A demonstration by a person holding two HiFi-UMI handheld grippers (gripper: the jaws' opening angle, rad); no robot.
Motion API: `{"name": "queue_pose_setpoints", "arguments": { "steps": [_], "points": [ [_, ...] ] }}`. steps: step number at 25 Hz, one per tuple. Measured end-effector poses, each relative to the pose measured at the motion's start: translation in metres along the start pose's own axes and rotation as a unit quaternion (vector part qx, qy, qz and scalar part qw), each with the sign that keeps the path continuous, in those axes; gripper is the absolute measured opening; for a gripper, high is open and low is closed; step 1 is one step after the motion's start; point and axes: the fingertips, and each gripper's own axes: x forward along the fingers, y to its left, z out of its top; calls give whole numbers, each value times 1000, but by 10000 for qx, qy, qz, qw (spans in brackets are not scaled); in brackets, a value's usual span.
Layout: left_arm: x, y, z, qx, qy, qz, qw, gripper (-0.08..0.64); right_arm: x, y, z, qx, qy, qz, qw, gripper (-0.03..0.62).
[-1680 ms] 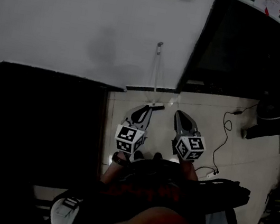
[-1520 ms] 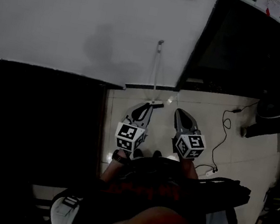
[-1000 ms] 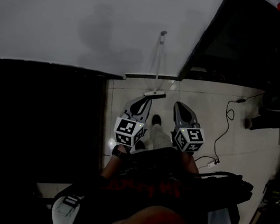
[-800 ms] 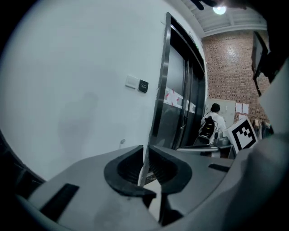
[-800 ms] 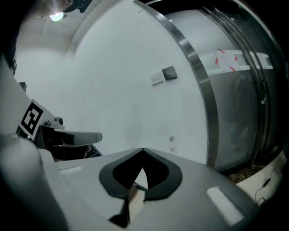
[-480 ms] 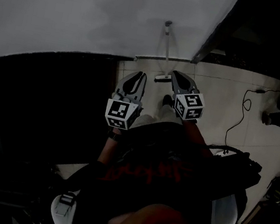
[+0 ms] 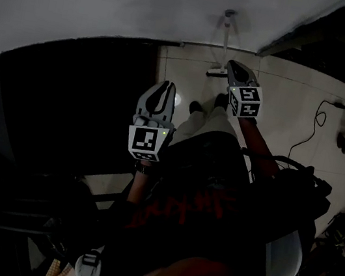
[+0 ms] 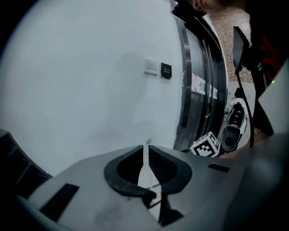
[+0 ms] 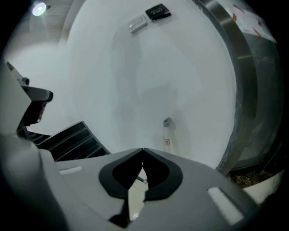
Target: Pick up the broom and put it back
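The broom leans upright against the white wall, with its handle top (image 7: 229,14) high and its head (image 7: 215,73) on the tiled floor. Its handle (image 9: 166,131) also shows straight ahead in the right gripper view. My right gripper (image 7: 233,65) is shut and empty, its tips just right of the broom head and apart from it. Nearer to me and to the left, my left gripper (image 7: 162,86) is also shut with nothing in it. Over the left gripper's tips (image 8: 146,148) the broom shows as a thin pale line.
A large black cabinet (image 7: 67,96) fills the left side beside the tiled floor (image 7: 286,94). A dark metal door frame (image 8: 189,81) stands right of the broom. A cable (image 7: 313,126) lies on the floor at right. Wall switches (image 8: 159,69) sit high above.
The person has stepped toward the wall. The right gripper went forward and down near the broom head. The left gripper now trails behind it. Both stayed shut.
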Motion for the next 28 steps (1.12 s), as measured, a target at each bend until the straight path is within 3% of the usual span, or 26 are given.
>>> {"name": "queue_pose_setpoints", "arguments": {
  "steps": [1, 3, 8, 12, 16, 21, 24, 28],
  "points": [
    [-2, 4, -3, 19, 49, 71, 10000, 43, 14, -5, -7, -23, 144, 21, 9999, 3],
    [-7, 8, -11, -20, 175, 206, 9996, 43, 46, -16, -22, -68, 458, 70, 9989, 105],
    [-18, 28, -31, -160, 417, 536, 9976, 43, 109, -61, -52, 221, 957, -321, 9947, 155],
    [-35, 45, -45, -496, 541, 877, 9934, 44, 156, -91, -61, 118, 1248, -629, 9901, 186],
    [-48, 59, -60, -668, 609, 1081, 9900, 44, 197, -107, -72, -157, 1586, -891, 9832, 186],
    [-46, 60, -53, -781, 401, 999, 9911, 52, 232, -123, -78, 24, 1915, -1066, 9757, 173],
    [-47, 53, -49, -902, 355, 870, 9915, 58, 242, -111, -78, -109, 1856, -944, 9780, 86],
    [-45, 52, -50, -840, 409, 821, 9922, 58, 229, -91, -84, -303, 1576, -811, 9837, 84]
  ]
}}
